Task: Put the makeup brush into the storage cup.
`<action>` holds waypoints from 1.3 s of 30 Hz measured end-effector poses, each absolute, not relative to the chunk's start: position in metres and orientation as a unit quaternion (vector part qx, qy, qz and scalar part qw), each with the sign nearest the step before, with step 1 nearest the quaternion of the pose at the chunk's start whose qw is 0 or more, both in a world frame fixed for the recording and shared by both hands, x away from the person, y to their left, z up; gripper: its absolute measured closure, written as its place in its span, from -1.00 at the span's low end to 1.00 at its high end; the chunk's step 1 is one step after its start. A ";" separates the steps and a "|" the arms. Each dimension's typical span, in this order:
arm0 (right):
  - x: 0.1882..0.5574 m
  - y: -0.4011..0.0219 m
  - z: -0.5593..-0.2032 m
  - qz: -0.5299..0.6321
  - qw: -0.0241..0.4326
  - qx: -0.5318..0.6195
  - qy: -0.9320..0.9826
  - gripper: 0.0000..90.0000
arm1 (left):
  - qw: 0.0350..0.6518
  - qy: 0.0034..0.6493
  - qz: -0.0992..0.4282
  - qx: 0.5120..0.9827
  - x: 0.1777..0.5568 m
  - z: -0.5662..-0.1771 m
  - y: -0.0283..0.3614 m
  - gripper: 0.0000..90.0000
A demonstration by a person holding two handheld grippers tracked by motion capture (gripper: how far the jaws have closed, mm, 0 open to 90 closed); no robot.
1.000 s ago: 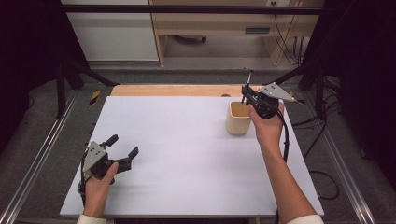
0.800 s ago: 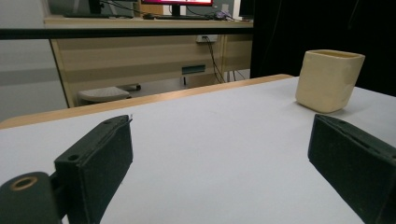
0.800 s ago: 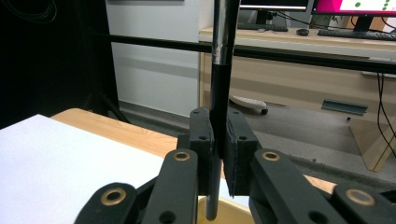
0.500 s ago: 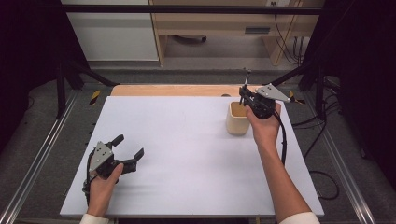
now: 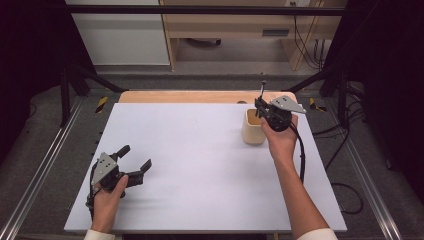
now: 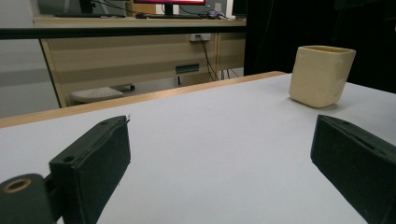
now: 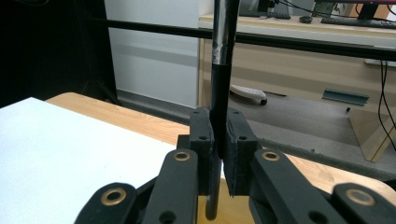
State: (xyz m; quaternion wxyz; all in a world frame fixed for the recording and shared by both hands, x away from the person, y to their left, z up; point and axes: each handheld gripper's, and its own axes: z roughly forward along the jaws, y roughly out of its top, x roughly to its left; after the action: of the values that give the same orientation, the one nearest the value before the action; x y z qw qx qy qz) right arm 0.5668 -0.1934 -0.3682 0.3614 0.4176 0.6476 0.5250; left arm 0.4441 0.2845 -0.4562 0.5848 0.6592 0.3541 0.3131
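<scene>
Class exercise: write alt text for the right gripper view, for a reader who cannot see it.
The right gripper has its two black jaws shut on a thin, upright black rod. Below lie a white table and its wooden edge.

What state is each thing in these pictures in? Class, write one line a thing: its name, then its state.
Left gripper: jaws wide open, nothing between them, low over the table.
Right gripper: shut on a thin dark rod, held beside the cup.
Rod: upright, clamped between the jaws.
Cup: upright on the table, open at the top; contents cannot be told.
Table: white top, bare around the cup.
</scene>
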 end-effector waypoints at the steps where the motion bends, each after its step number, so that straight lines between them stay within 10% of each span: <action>1: 0.568 -0.194 -0.370 0.526 0.360 0.421 0.646 0.86 | 0.586 0.355 0.312 0.658 0.444 -0.456 0.285 -0.89; 39: 0.567 -0.197 -0.388 0.506 0.357 0.427 0.659 0.86 | 0.596 0.336 0.322 0.655 0.442 -0.455 0.290 -0.90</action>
State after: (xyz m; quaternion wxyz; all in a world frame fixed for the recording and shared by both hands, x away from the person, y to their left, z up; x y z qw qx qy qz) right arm 0.5670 -0.1971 -0.3877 0.3568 0.4267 0.6590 0.5063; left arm 0.4422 0.2898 -0.4549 0.5956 0.6549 0.3358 0.3219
